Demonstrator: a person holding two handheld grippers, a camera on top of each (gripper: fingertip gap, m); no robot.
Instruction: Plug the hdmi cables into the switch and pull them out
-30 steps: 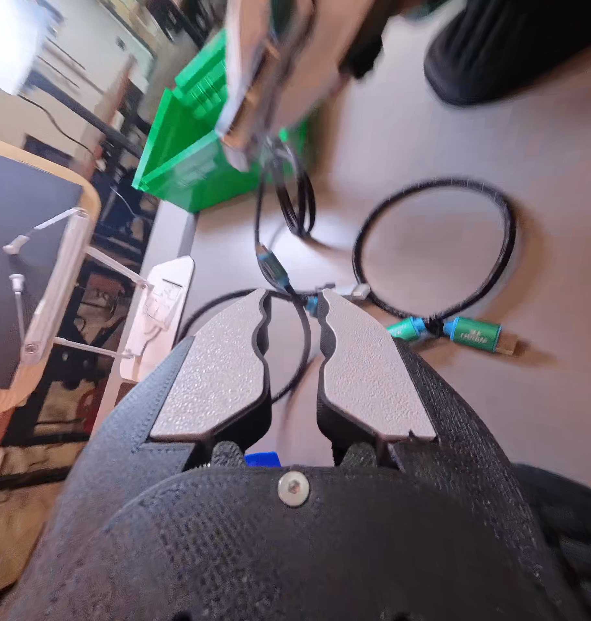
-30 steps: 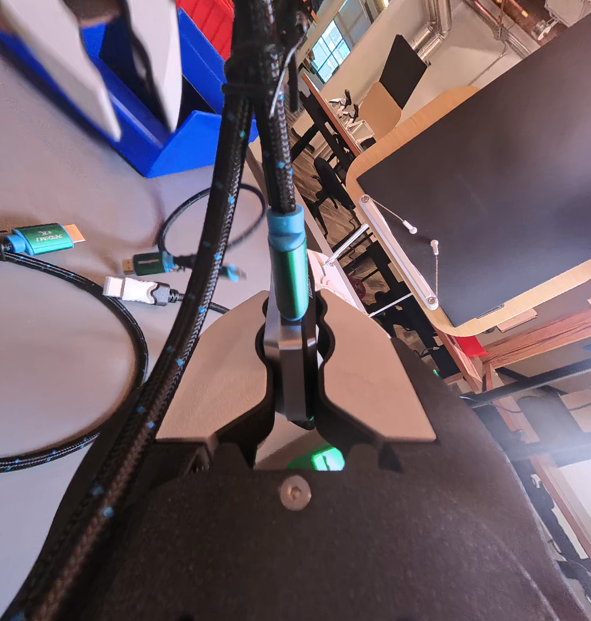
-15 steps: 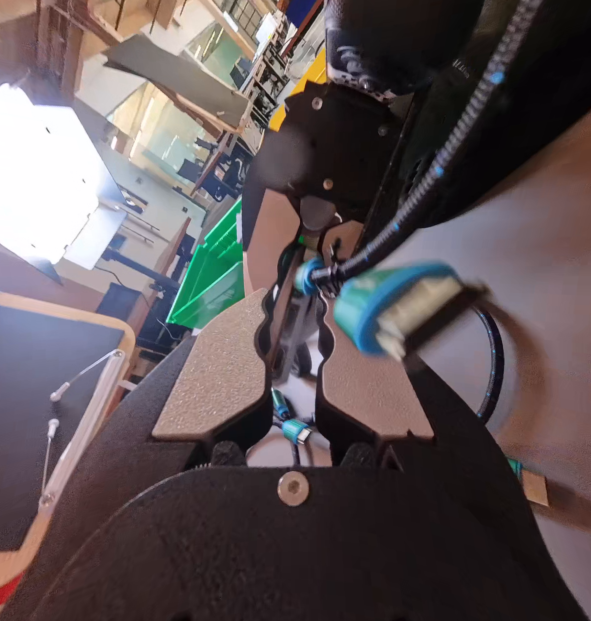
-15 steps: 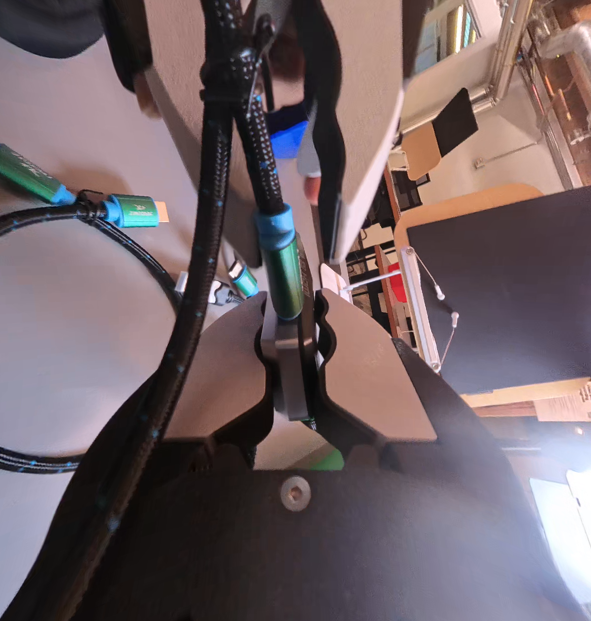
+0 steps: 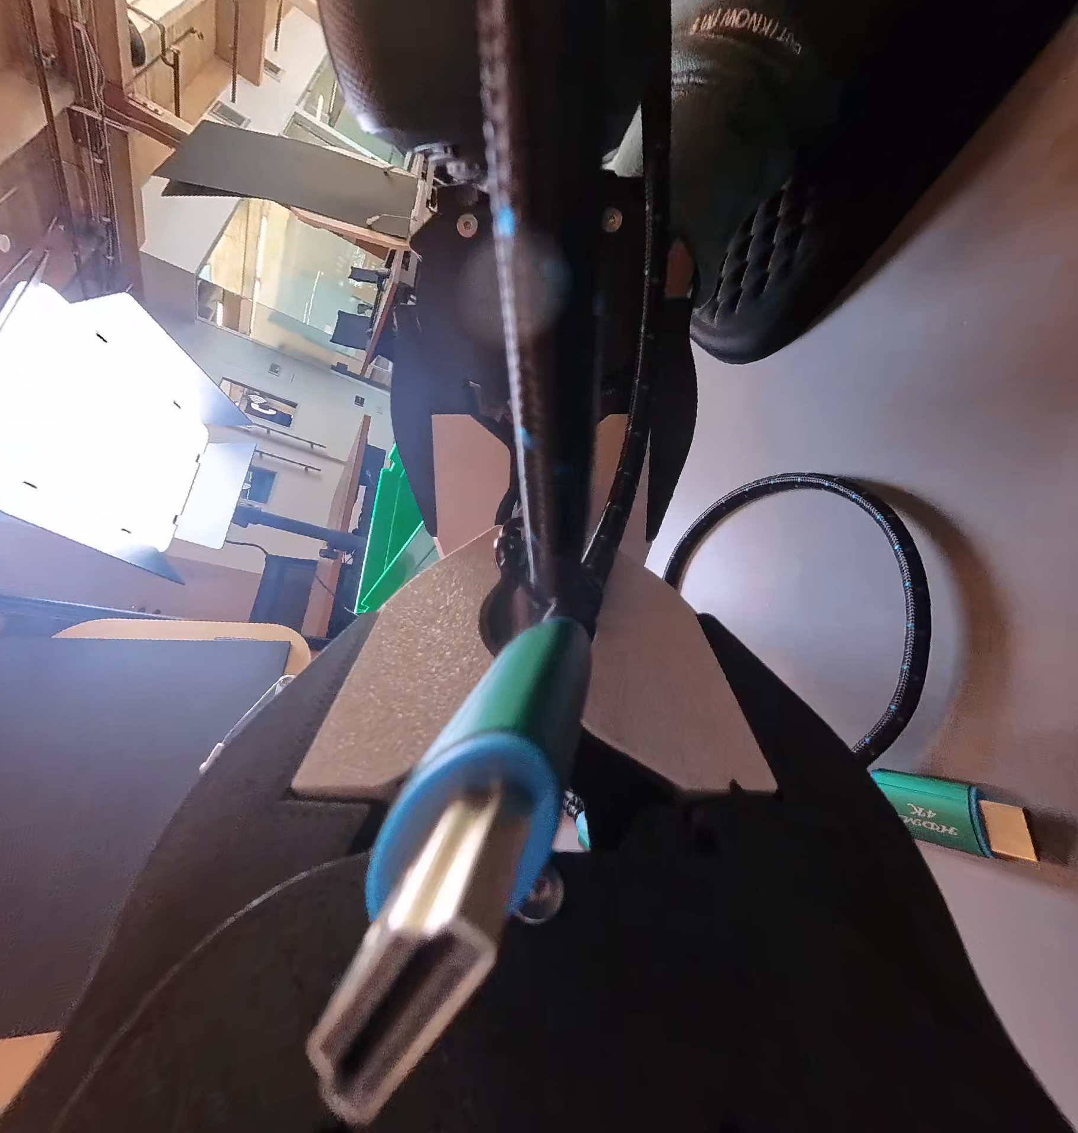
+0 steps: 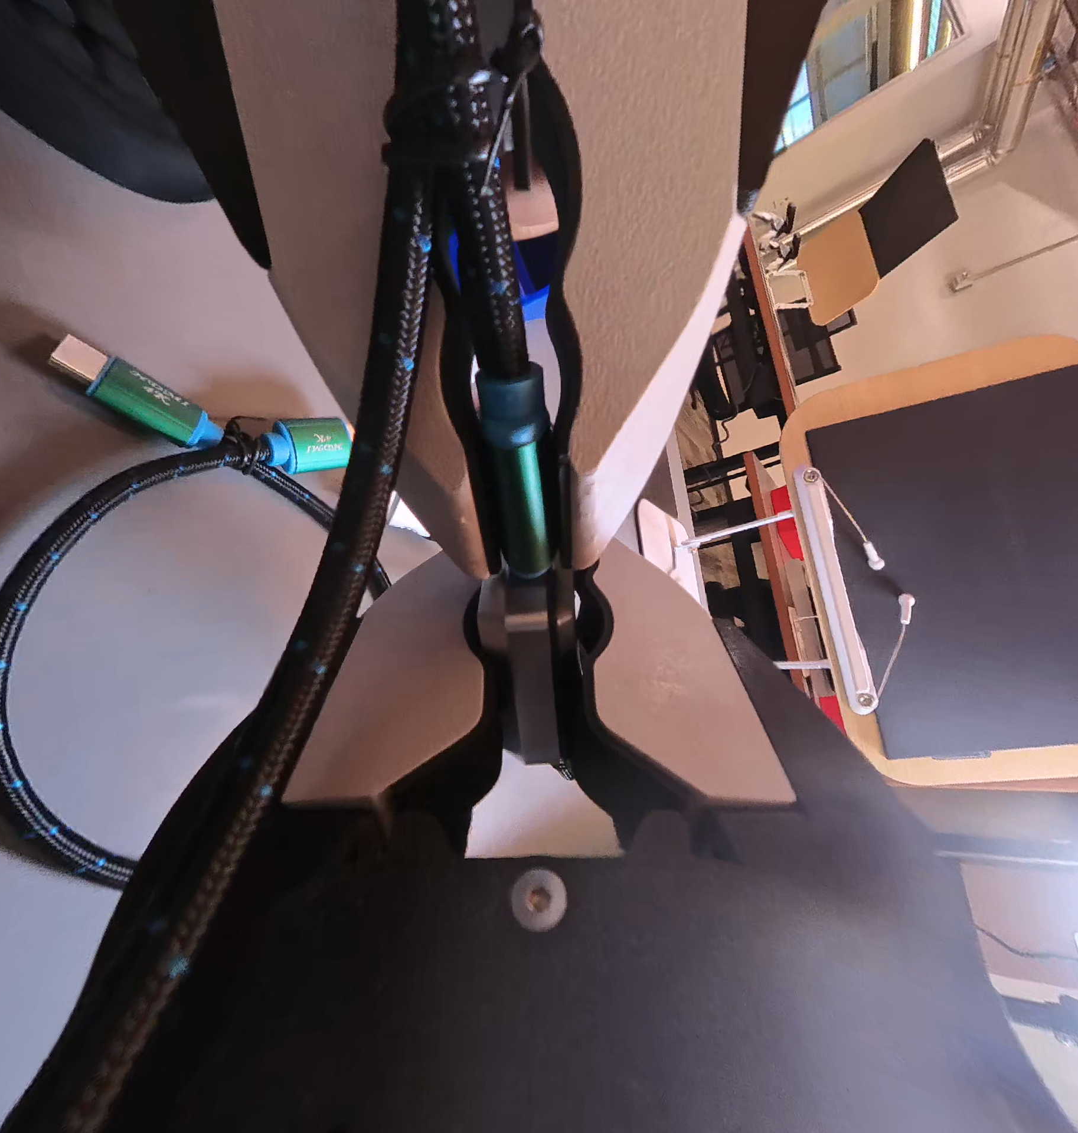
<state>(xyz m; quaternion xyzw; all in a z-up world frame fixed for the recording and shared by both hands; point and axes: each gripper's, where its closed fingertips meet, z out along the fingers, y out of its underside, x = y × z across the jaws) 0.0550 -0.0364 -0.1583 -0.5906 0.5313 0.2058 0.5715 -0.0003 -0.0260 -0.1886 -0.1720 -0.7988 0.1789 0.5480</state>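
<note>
- Between the right gripper's (image 6: 539,604) fingers sits a grey metal adapter block (image 6: 527,668), and both pads are pressed against its sides, so it's clamped on that.
- A green plug (image 6: 518,503) with a blue collar is pushed into the top of that block, and its black braided cable (image 6: 493,270) runs straight up and away from the camera.
- The left gripper (image 6: 512,380) comes in from the far side, tips nearly touching the right one's. Its fingers straddle that green plug and cable with only a narrow slot between them. I honestly can't tell if the pads actually squeeze it or just sit around it.
- From the left wrist view, the left gripper's (image 5: 546,573) fingers are close together around the dark cable bundle, but the contact spot is blocked by a second green plug (image 5: 512,711) dangling right in front of the lens, gold tip toward the camera.
- A loose loop of the same cable (image 6: 346,552) hangs down the left of the right gripper.
- On the grey table (image 6: 125,644), left and near, lies another coiled braided cable (image 6: 9,644) with two green plugs (image 6: 306,444) tied together.
- Far off to the right there's a dark-topped desk (image 6: 978,582) with a wood edge.
</note>
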